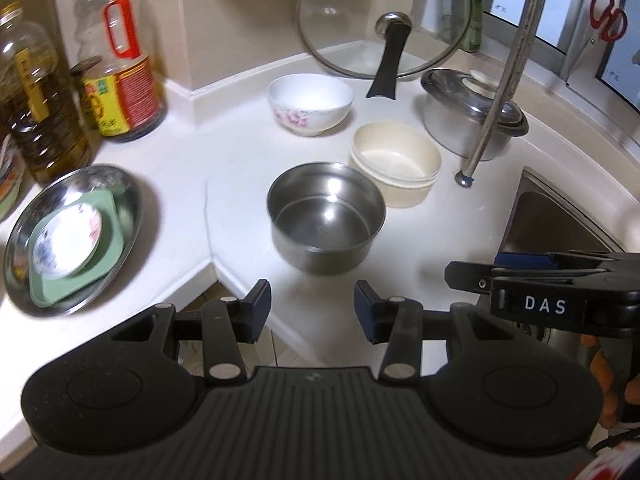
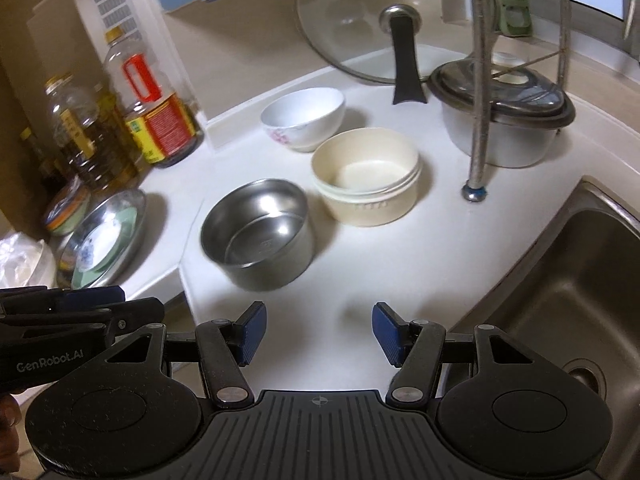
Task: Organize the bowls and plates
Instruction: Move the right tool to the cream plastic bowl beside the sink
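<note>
A steel bowl (image 1: 326, 216) (image 2: 258, 234) stands on the white counter, nearest to both grippers. Behind it to the right sits a cream bowl (image 1: 396, 164) (image 2: 366, 176), and further back a white bowl with pink flowers (image 1: 310, 104) (image 2: 302, 118). At the left a steel plate (image 1: 74, 236) (image 2: 102, 236) carries a green square plate (image 1: 104, 256) with a small patterned dish (image 1: 66, 246) on top. My left gripper (image 1: 312, 312) is open and empty over the counter's front edge. My right gripper (image 2: 319, 332) is open and empty beside it.
Oil bottles (image 1: 120, 68) (image 2: 156, 112) stand at the back left. A glass lid (image 1: 384, 24) (image 2: 384, 28) leans on the wall, beside a lidded steel pot (image 1: 468, 116) (image 2: 504, 116) and a rack pole (image 1: 496, 96) (image 2: 478, 120). The sink (image 2: 560, 288) (image 1: 560, 224) lies to the right.
</note>
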{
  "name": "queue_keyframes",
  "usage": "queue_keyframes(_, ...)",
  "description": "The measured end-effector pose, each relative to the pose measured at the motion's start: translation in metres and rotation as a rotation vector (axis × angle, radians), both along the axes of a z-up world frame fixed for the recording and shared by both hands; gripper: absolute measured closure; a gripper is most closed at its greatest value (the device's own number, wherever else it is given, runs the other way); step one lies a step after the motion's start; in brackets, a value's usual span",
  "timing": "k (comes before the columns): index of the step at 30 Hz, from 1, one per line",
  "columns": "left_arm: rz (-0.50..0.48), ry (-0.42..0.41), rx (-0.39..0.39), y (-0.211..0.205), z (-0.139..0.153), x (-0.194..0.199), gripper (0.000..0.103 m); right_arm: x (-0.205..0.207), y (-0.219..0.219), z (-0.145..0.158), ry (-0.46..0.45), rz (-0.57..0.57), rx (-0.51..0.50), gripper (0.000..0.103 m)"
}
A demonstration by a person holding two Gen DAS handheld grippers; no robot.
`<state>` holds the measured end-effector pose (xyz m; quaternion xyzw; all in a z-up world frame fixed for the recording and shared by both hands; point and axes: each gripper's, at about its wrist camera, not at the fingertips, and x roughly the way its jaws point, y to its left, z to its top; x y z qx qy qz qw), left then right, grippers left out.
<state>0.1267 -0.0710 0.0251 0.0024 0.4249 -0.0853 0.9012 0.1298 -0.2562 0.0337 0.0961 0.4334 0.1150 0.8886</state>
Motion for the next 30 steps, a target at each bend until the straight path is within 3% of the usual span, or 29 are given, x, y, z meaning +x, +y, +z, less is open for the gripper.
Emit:
queue_keyframes(17, -0.203, -0.017, 0.006, -0.016, -0.002, 0.093, 0.060, 0.053, -0.016, 0.000, -0.021, -0.207, -0.006, 0.044)
queue_keyframes(30, -0.280, -0.001, -0.007, -0.024, -0.011, 0.149, 0.060, 0.087, -0.021, -0.009, -0.037, -0.305, 0.005, 0.044)
